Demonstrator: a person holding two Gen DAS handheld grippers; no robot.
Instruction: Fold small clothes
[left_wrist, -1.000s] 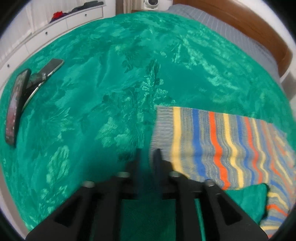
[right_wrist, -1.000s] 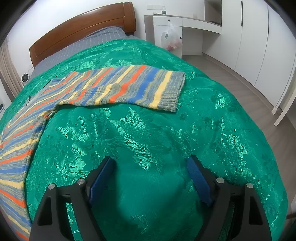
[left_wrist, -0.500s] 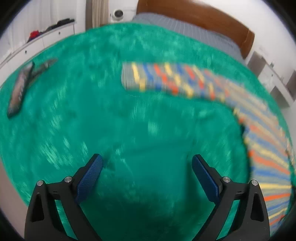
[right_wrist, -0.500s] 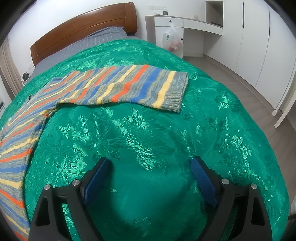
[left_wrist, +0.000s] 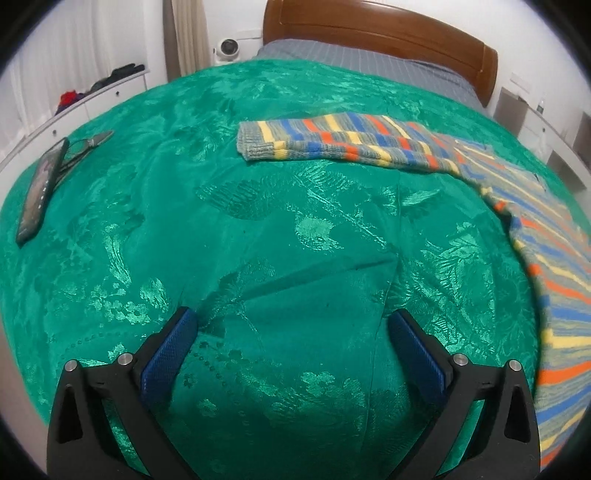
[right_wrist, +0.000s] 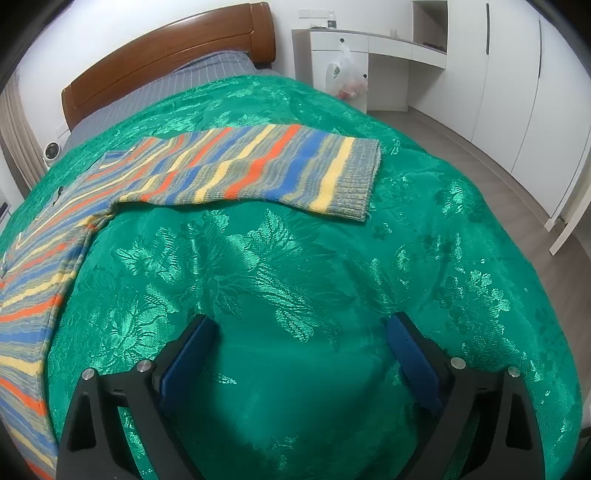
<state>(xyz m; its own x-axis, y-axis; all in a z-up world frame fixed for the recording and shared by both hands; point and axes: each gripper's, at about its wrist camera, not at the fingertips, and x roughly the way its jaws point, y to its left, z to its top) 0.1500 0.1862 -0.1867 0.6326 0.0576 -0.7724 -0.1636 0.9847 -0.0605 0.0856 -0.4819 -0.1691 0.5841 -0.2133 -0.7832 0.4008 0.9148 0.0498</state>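
Both hand-held grippers (left_wrist: 291, 345) (right_wrist: 301, 350) spread wide, empty; striped sweater (right_wrist: 240, 171) flat on bedspread (left_wrist: 221, 229).

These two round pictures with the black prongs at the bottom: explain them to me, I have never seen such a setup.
A person holds a two-finger gripper in each hand, and each carries a wide-angle camera looking along its fingers. One picture looks out from the left gripper, the other from the right gripper. Their jaws have just been opening; both stand open with nothing between them, so nothing is held. Below lies a bed with a green bedspread. On it a striped sweater is spread out, one sleeve stretched to each side. A phone lies near the bedspread's edge.
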